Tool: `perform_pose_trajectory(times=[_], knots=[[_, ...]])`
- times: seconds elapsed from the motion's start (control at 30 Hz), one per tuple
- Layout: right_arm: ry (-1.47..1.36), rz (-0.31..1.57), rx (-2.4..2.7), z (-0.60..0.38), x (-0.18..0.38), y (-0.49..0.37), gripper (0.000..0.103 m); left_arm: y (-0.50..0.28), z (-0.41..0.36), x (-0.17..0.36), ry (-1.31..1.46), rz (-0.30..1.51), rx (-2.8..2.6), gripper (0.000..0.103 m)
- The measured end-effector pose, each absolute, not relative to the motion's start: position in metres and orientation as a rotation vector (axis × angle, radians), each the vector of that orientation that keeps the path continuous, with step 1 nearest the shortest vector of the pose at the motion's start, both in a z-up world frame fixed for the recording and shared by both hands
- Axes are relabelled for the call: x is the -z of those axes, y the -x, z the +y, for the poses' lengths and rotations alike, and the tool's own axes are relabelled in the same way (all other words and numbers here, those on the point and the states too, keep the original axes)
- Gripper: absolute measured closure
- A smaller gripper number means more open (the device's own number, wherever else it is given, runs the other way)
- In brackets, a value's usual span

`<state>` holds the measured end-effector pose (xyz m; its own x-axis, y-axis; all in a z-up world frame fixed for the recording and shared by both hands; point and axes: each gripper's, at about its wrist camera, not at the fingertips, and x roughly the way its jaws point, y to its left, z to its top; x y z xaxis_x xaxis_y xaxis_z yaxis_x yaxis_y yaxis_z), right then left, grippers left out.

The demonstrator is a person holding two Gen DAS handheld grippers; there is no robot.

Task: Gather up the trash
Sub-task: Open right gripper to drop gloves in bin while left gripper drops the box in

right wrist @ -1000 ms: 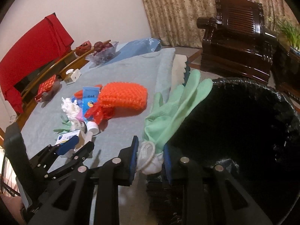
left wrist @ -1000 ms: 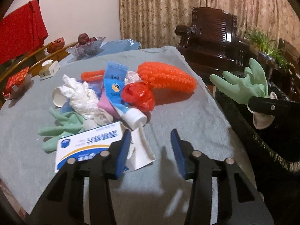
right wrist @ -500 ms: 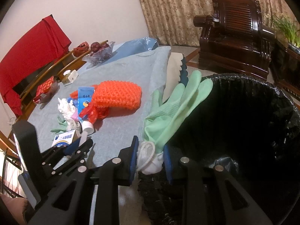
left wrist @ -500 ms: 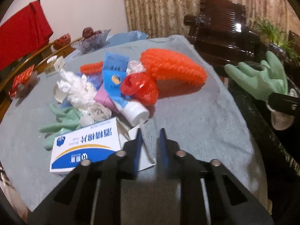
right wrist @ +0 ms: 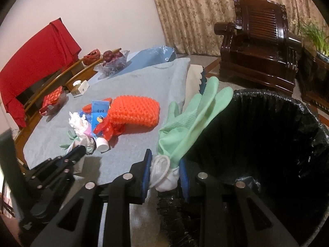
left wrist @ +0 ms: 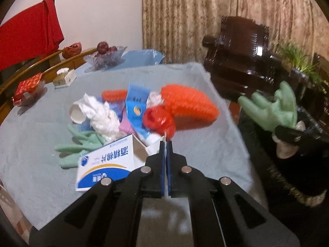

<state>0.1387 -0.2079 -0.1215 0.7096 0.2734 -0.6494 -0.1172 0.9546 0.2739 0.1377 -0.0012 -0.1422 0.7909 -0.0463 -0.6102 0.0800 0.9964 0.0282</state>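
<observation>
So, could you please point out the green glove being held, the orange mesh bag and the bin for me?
Green glove (right wrist: 191, 123), right wrist view, on its palm.
Orange mesh bag (left wrist: 191, 103), left wrist view, on its middle.
Bin (right wrist: 273, 95), right wrist view, on the far rim of its black liner.

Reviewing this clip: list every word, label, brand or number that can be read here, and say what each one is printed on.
"酒精棉片": large blue characters on the white and blue box, upside down in the left wrist view.
Small print beside those characters and by the box's logo: too blurred to read.
Blue tube: a round logo and a row of characters, too blurred to read in either view.
No other text can be made out.
</observation>
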Motion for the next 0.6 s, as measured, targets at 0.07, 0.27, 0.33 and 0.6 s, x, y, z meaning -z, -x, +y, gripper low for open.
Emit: perform_pose_trajectory(times=[0.07,0.27,0.33,0.6], knots=[[-0.218,0.744,-0.215,-0.21,0.117,-0.137,0.077,-0.134,-0.003,0.128,-0.04,0.632,0.085,0.103],[-0.212,0.694,-0.204,-0.219,0.094,-0.131,0.077,-0.128,-0.018,0.085,0.012,0.553,0.155,0.103],[-0.21,0.674,-0.196,-0.225,0.085,-0.128,0.077,-0.126,-0.027,0.07,0.029,0.521,0.19,0.103],[-0.209,0.603,-0.113,-0.267,0.056,-0.114,0.077,-0.133,-0.074,0.037,0.088,0.463,0.34,0.103]])
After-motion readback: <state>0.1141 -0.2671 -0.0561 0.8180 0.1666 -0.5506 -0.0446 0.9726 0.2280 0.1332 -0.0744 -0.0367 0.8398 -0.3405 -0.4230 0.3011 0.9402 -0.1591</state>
